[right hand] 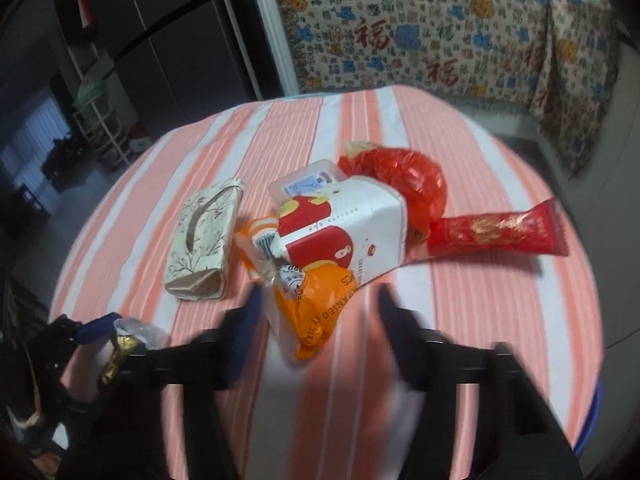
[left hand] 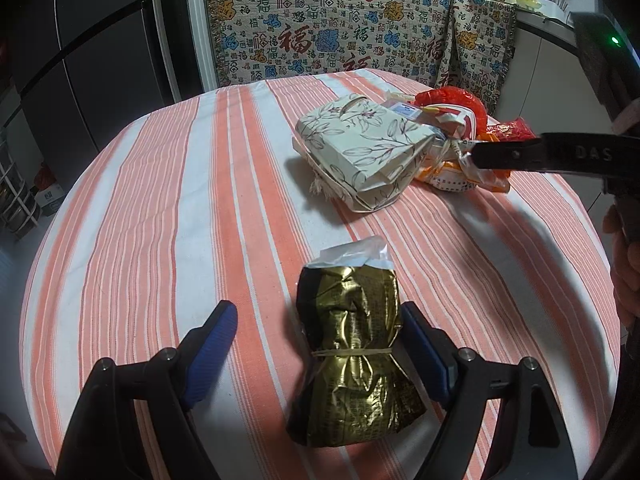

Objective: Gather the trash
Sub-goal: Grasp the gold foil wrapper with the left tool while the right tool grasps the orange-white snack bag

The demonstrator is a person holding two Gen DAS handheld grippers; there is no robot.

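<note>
Round table point(left hand: 160, 184) under an orange-and-white striped cloth; behind it, chairs draped in a patterned throw point(left hand: 332, 24) printed with red characters; dark cabinet fronts off to the left.

Left gripper point(left hand: 316, 344): jaws apart, blue pads either side of a gold foil packet point(left hand: 352, 356) that lies on the cloth, cinched round its middle by a rubber band, with a white plastic end poking out at the far side; right-hand pad sits just beside the foil or against it, left-hand pad clearly stands off it; no clamp on the packet.

Right gripper point(right hand: 316, 312): badly motion-blurred in its own view; fingers apart with an orange plastic bag point(right hand: 316, 304) lying between and just ahead of them; cannot tell whether either finger touches it. In the left wrist view one black finger reaches in from the right edge over the trash heap, a person's hand point(left hand: 626, 264) gripping the handle at the frame edge.

Trash, grouped toward the far right of the table: a floral paper bag point(left hand: 360, 152) lying flat; a white carton with red circles point(right hand: 340, 232) resting on the orange bag; a clear plastic tub point(right hand: 308, 180) behind the carton; a crumpled red bag point(right hand: 404, 180); a long red wrapper point(right hand: 500, 232) lying apart to the right.
</note>
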